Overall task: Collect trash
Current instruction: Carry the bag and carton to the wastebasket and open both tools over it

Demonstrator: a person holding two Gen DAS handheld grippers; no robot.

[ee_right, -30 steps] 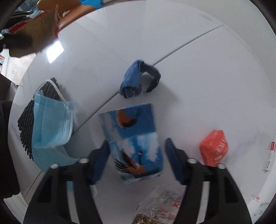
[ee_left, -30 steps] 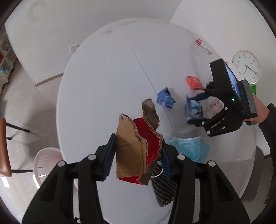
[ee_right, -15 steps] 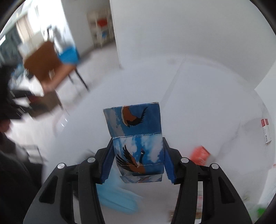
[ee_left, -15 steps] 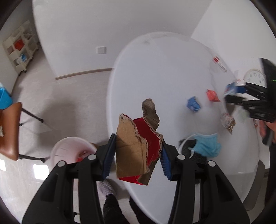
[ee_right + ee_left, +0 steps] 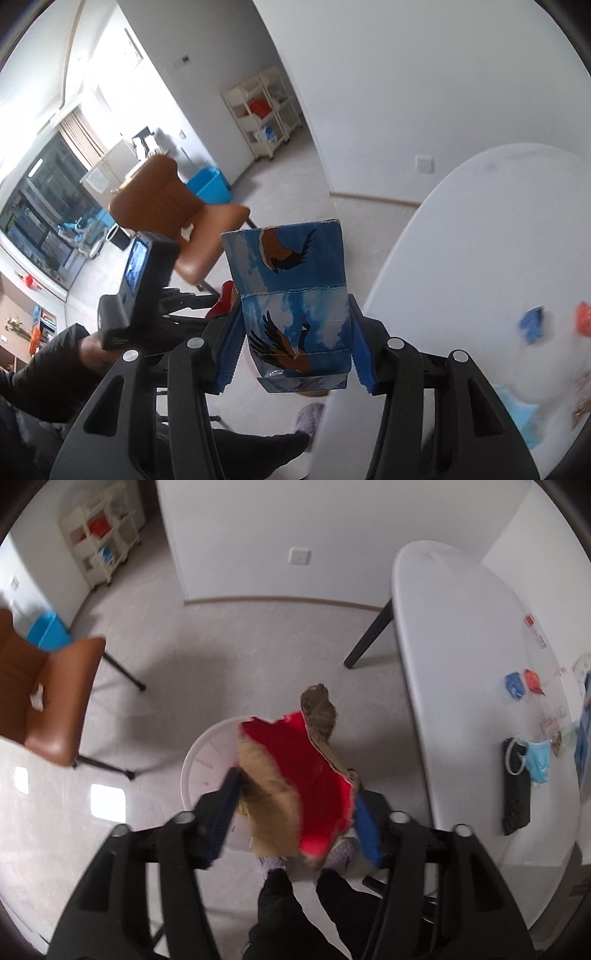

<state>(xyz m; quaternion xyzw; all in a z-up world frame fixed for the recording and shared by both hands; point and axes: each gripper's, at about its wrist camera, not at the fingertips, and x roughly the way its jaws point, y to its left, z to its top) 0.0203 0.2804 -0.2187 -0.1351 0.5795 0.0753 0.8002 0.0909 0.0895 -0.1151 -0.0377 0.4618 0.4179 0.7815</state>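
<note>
Both tools are loaded so one trip serves: my left gripper [image 5: 295, 823] hangs above the white bin [image 5: 207, 760] with jaws parted, torn red cardboard [image 5: 303, 782] slipping loose between them, while my right gripper [image 5: 295, 354] clamps the blue bird-print carton [image 5: 295, 306] beside the table [image 5: 461, 229].

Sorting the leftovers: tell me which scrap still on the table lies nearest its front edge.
The blue face mask, draped beside the black ridged pad. The blue wrapper and orange wrapper lie farther back on the table.
</note>
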